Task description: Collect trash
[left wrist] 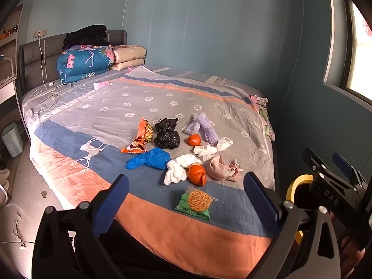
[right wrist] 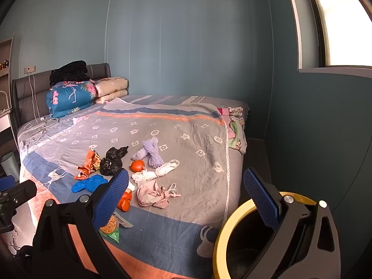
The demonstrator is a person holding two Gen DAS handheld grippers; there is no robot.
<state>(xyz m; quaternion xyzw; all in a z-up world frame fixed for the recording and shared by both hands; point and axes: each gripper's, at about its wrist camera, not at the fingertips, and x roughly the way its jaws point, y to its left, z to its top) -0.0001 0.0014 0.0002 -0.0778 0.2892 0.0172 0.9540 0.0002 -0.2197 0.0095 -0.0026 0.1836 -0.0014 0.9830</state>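
Note:
Trash lies scattered on the bed (left wrist: pixel 69 139): a green snack packet (left wrist: pixel 196 203), peeled orange skins (left wrist: pixel 197 174), a blue glove (left wrist: pixel 148 159), a black plastic bag (left wrist: pixel 166 133), an orange wrapper (left wrist: pixel 141 137), white tissues (left wrist: pixel 176 169), purple foam netting (left wrist: pixel 204 127) and a pink cloth (left wrist: pixel 223 167). My left gripper (left wrist: pixel 186 200) hovers open just before the green packet, holding nothing. My right gripper (right wrist: pixel 186 197) is open too, empty, near the bed's foot. A yellow-rimmed bin (right wrist: pixel 232 227) stands at the bed's right corner, under the right gripper's finger.
Folded quilts (left wrist: pixel 83 64) and pillows (left wrist: pixel 129 57) are stacked at the headboard. A white charging cable (left wrist: pixel 46 93) trails over the bed's far left. A white waste bin (left wrist: pixel 12 139) stands on the floor to the left. Blue walls close the far and right sides.

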